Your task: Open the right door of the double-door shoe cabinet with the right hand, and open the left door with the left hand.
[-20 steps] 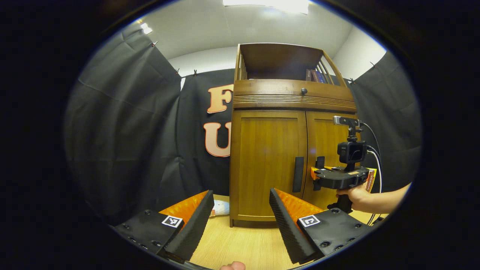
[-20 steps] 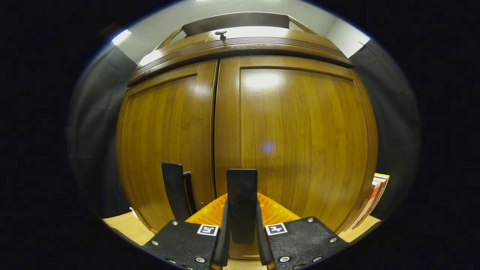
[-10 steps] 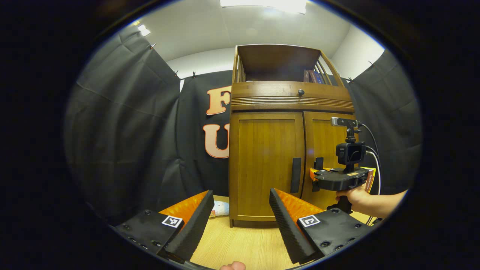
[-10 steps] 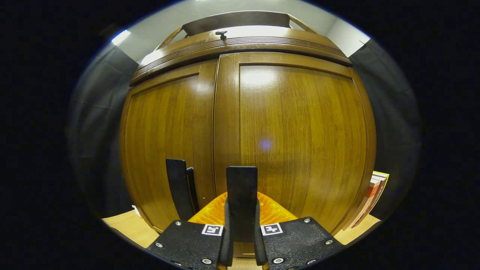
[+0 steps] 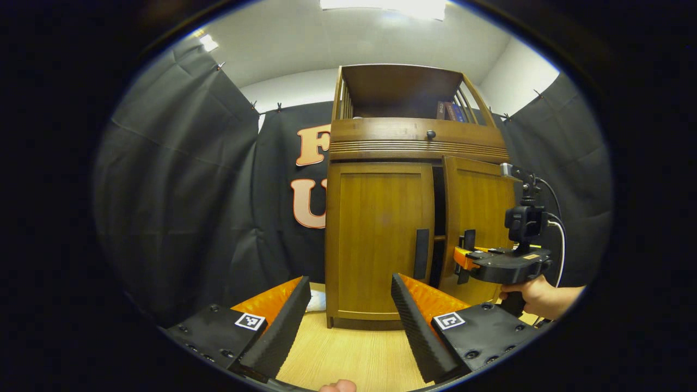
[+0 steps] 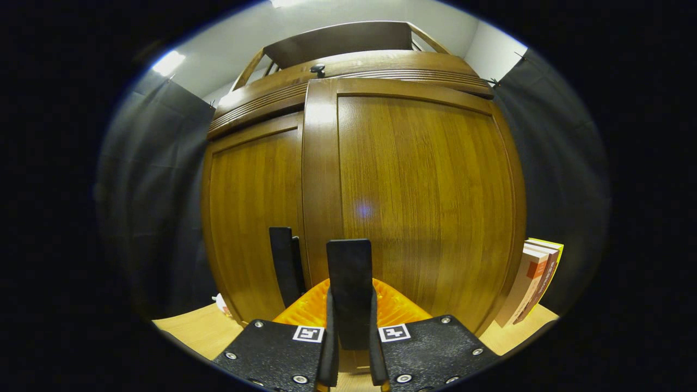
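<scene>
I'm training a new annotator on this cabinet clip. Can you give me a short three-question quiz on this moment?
1. True or false: the right door stands ajar, with a dark gap beside the left door.
2. What is the right claw shut on? A) drawer knob B) right door handle C) a book
3. Fill in: the left claw is ____, holding nothing.

Key: 1 true; 2 B; 3 open.

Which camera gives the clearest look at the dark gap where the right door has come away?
The left gripper view: the gap shows as a dark strip between the left door and the right door. The right gripper view sits close on the right door's handle and shows the door's edge, not the opening.
</scene>
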The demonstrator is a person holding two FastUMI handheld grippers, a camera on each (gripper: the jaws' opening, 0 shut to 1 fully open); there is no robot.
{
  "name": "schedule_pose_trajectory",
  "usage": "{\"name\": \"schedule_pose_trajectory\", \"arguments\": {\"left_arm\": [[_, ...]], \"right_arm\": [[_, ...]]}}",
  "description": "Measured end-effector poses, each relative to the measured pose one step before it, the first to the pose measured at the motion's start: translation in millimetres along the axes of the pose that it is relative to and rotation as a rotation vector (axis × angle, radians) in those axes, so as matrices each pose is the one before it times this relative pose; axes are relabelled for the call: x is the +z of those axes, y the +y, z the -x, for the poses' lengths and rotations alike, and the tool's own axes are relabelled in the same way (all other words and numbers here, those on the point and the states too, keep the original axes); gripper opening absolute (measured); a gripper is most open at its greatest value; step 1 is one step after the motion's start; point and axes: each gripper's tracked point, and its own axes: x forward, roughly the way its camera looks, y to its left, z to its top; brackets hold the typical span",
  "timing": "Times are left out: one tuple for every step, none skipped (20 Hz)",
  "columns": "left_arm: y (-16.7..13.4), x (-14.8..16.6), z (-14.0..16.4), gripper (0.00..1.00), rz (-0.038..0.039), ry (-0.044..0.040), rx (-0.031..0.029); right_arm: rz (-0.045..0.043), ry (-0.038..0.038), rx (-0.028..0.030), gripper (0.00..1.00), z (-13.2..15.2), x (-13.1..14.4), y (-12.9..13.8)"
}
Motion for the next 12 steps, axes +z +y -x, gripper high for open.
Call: {"name": "schedule_pose_trajectory", "arguments": {"left_arm": [[-2.33, 0.84, 0.89, 0.97, -0.00313, -0.00281, -0.00191], [-2.79, 1.46, 0.83, 0.97, -0.00382, -0.00146, -0.00243], [-1.82, 1.38, 1.92, 0.97, -0.00352, -0.00389, 0.0001], [-2.02, 1.62, 0.84, 0.97, -0.00112, -0.00298, -0.00078], [-4.14, 0.15, 2.32, 0.97, -0.00014, -0.00091, -0.00269], [-3.57, 0.69, 1.36, 0.97, -0.00017, -0.00139, -0.00273], [-4.71, 0.73, 2.88, 0.97, -0.00119, -0.00017, -0.00074], [-4.05, 0.8, 1.31, 0.97, -0.00096, -0.00211, -0.00264], [-4.18, 0.98, 2.84, 0.97, -0.00037, -0.00226, -0.00274], [-4.26, 0.9, 1.23, 0.97, -0.00004, -0.00149, -0.00374], [-4.63, -0.3, 1.36, 0.96, 0.00005, -0.00014, -0.00622], [-5.09, -0.15, 1.11, 0.96, -0.00179, -0.00017, -0.00607]], "right_arm": [[-0.00971, 0.00566, 0.00611, 0.23, 1.28, 0.58, 0.45], [-0.00151, 0.00552, 0.00849, 0.23, 3.08, -0.36, 2.15], [-0.00145, 0.00256, 0.00918, 0.23, 4.55, 0.03, 0.34], [-0.00273, -0.00012, 0.01059, 0.23, 3.32, -0.06, 0.46], [-0.00624, 0.00009, 0.00965, 0.23, 2.9, 0.11, 0.59], [-0.00541, 0.00374, 0.00698, 0.23, 3.43, -0.21, 1.12], [0.01963, 0.01091, -0.01578, 0.22, 10.9, -0.71, -2.58], [0.041, -0.01113, -0.02197, 0.22, -14.1, -0.94, -6.02], [0.04159, 0.0001, -0.01181, 0.17, 8.83, 0.71, -6.53], [0.02644, -0.00455, -0.00522, 0.22, 7.45, -2.16, -8.19], [-0.0042, -0.00509, -0.00407, 0.22, 7.03, 1.31, -7.45], [-0.01854, 0.00207, 0.00146, 0.22, 3.95, 0.63, -1.45]]}}
